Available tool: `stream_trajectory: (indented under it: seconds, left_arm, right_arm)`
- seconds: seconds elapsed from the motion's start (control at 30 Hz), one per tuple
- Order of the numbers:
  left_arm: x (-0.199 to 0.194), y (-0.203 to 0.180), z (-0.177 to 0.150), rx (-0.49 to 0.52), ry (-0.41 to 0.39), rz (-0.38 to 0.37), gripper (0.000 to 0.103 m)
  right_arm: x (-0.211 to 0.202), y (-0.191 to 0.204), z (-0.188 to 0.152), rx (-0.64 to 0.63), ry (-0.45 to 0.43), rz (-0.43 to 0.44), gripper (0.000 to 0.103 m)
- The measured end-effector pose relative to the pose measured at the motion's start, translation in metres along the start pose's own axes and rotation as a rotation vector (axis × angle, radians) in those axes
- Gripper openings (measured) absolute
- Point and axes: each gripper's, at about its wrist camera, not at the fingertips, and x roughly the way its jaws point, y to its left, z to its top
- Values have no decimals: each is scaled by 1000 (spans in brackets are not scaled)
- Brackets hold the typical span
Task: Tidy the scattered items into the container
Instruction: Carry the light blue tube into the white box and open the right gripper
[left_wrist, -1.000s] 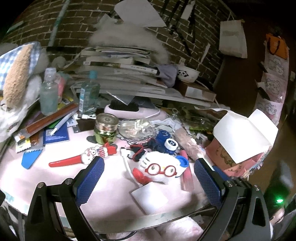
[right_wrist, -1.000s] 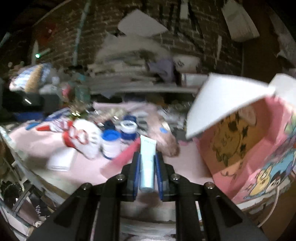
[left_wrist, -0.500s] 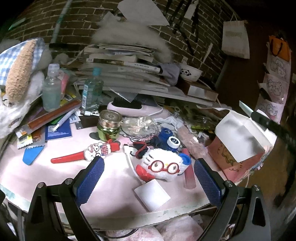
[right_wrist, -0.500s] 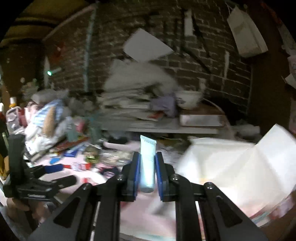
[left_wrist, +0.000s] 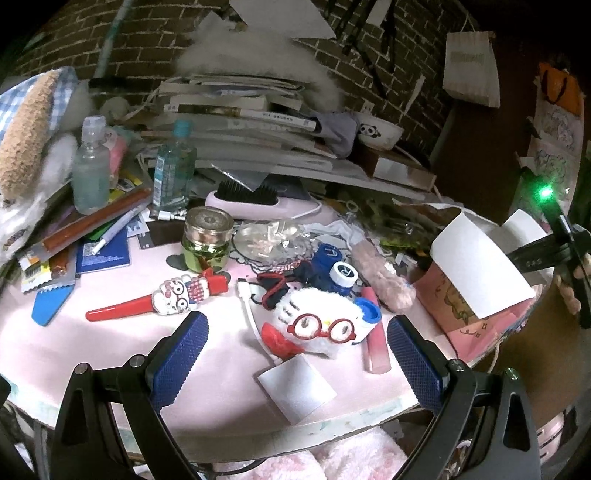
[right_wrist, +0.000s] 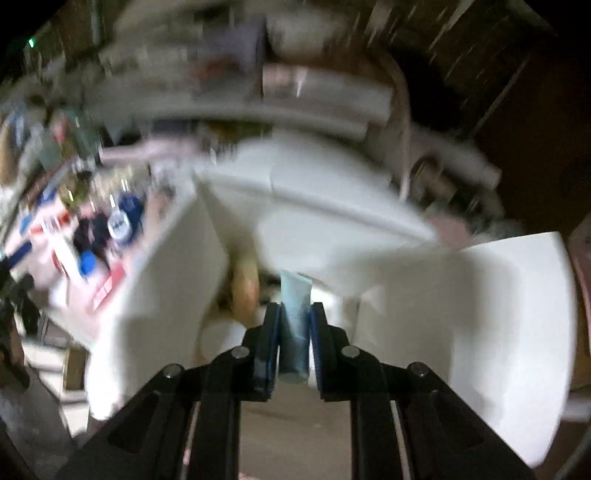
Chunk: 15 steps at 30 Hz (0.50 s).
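Note:
My right gripper is shut on a pale blue tube and points down into the open pink box with white flaps. That view is blurred. The box also stands at the right edge of the pink table in the left wrist view, with the right gripper's body above it. My left gripper is open and empty, low over the table's front. Before it lie a white plush with red glasses, a white card, a pink tube and a red Santa tool.
Blue-capped pots, a gold-lidded jar, a glass dish, a hairbrush, two bottles and packets crowd the back. Stacked books rise against a brick wall. The table edge is close.
My right gripper has swung from facing the room to pointing down into the open box, the tube still in it. My left gripper has hardly moved.

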Motion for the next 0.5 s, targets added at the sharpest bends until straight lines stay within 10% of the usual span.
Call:
stream_trajectory:
  seconds: [0.23,0.33,0.5]
  left_arm:
    - [9,5,-6,10,42,18,97]
    - [13,7,-10,13,57,36,97]
    - [15,9,-19,29,65,44,97]
  right_arm:
    - [32,-1,0,-37,148,-21,16]
    - [20,-1,-4,-35,97,-48,58]
    - [-20,14,-10,-62,-90,-164,65]
